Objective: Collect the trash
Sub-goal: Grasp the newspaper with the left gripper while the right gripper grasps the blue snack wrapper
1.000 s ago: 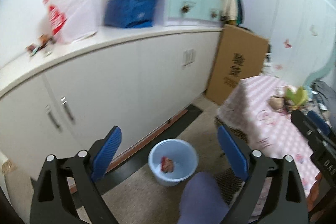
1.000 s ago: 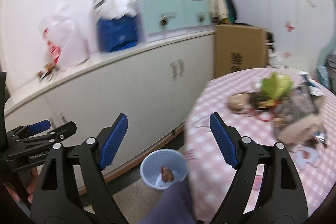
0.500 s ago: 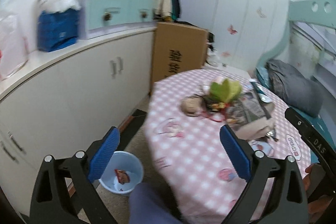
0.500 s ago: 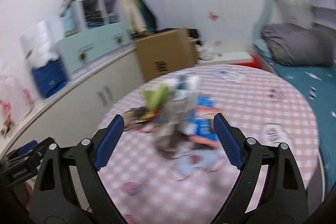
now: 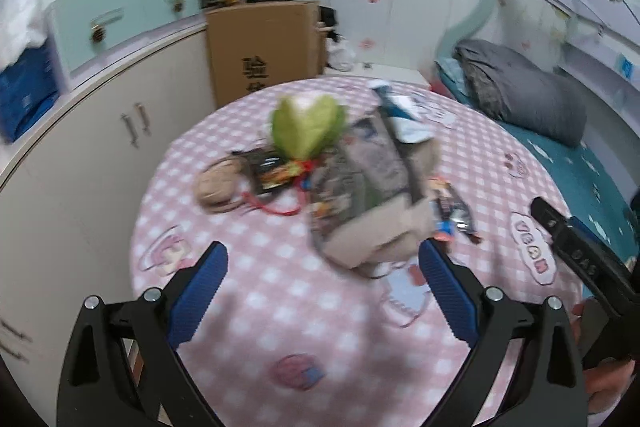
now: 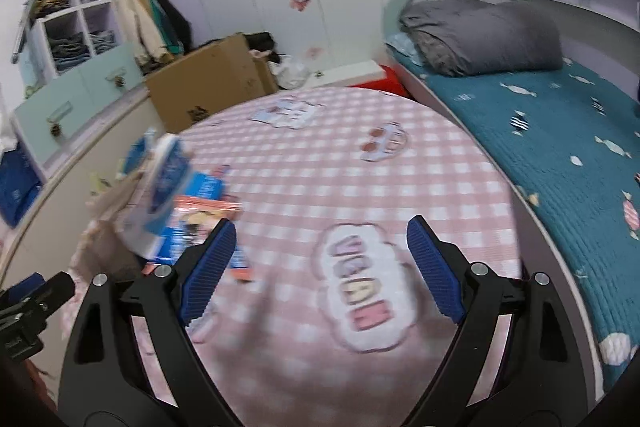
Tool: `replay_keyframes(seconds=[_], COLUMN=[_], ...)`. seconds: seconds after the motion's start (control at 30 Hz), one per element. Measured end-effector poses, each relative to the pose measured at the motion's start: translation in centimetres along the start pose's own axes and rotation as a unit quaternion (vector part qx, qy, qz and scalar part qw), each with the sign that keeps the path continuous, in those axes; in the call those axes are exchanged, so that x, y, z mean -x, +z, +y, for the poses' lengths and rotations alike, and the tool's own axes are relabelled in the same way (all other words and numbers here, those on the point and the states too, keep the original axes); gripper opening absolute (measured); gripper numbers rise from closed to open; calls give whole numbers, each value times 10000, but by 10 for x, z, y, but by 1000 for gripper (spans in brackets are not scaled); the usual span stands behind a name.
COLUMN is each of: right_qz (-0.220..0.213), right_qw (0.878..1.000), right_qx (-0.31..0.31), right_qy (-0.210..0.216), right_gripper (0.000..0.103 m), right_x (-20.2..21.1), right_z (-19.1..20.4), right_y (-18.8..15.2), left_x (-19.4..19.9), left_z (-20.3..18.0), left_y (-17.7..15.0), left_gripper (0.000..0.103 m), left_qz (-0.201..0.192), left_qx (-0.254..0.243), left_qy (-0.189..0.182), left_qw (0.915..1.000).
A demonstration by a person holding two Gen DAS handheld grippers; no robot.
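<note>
A heap of trash lies on the round pink checked table [image 5: 304, 311]: a green leafy wrapper [image 5: 306, 127], dark snack wrappers [image 5: 276, 173], a brown paper bag [image 5: 384, 231] and a foil packet [image 5: 454, 211]. My left gripper [image 5: 324, 291] hangs open just short of the paper bag, nothing between its blue pads. My right gripper [image 6: 320, 263] is open and empty over bare cloth to the right of the heap. In the right wrist view a blue and white carton [image 6: 168, 179] and an orange packet [image 6: 204, 211] lie to its left. The picture is blurred.
A cardboard box [image 5: 264, 47] stands beyond the table against white cabinets [image 5: 100, 155]. A bed with a teal cover [image 6: 560, 147] and a folded grey blanket [image 6: 480, 35] runs along the table's right side. The other gripper's body [image 5: 580, 259] shows at the right.
Both views swung from the blue bin on the floor and the white cabinets round to the table top. The bin has left both views, and the trash heap is now close ahead.
</note>
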State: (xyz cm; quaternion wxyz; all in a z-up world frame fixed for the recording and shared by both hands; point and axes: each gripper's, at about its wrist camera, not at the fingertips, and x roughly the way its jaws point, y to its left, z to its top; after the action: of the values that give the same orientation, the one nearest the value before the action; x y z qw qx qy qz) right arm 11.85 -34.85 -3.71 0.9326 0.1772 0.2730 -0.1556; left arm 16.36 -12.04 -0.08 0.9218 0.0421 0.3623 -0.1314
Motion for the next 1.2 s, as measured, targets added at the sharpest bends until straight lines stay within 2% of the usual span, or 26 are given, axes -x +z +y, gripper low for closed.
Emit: replay_keyframes(seconds=[0.17,0.23,0.27,0.3,0.33,0.37,0.43,0.53,0.63,0.7,0.8,0.93,1.0,1.07,1.1,1.13,1.17,1.2], right_qz=[114,119,120,122,120,114,95,223,477,861,1199,1478,1615,1544,1539,1509,1504,1550], right_qw=[9999,9999,9999,9999,9999,9998,9996,9972,9916,9853,9776,9779,9744,9757,9760,9761,9762,9758], right_qx=[-121,-103,-82,-52,-14,20,120,372,687,891,913,1028,1049,1249,1314,1336,1309,1220], right_qy=[14,41,62,90,115,135,235,606,989,1179,1466,1061,1157,929,808,817,852,945], right_gripper=[86,86,86,86,86,86,86,86,88,88,88,88,88,87,83,57,35,32], right_x=[-8,-8,-8,-7,-7,-6,-6,-10,-21,-33,-47,-73,-84,-88,-88,-87,-86,-85], right_z=[-10,-11,-10,-9,-8,-6,2,20,43,60,74,90,97,104,107,109,106,104], right_y=[1,1,1,1,1,2,4,5,3,2,4,11,13,11,10,10,10,9], left_x=[-22,-31,-36,-40,-46,-49,-42,-24,-9,2,17,33,39,43,45,47,48,49], left_z=[-28,-31,-30,-28,-25,-20,-13,-3,8,14,22,30,36,42,46,48,52,56], left_y=[11,14,15,17,18,18,18,17,15,13,9,3,0,-2,-3,-5,-5,-6], left_gripper=[94,94,86,70,33,33,19,8,6,6,6,6,6,6,6,6,6,6], left_qz=[70,64,47,45,169,306,189,35,-78,-148,-292,-421,-453,-457,-473,-491,-497,-504], left_qx=[-383,-387,-331,-260,-189,-77,6,69,180,247,279,292,342,397,428,448,473,526], left_qy=[-127,-135,-135,-180,-249,-300,-207,-358,-424,-488,-501,-517,-544,-535,-512,-500,-491,-467], left_qw=[9992,9991,9994,9995,9994,9991,9996,9993,9989,9984,9979,9974,9969,9967,9967,9965,9964,9963])
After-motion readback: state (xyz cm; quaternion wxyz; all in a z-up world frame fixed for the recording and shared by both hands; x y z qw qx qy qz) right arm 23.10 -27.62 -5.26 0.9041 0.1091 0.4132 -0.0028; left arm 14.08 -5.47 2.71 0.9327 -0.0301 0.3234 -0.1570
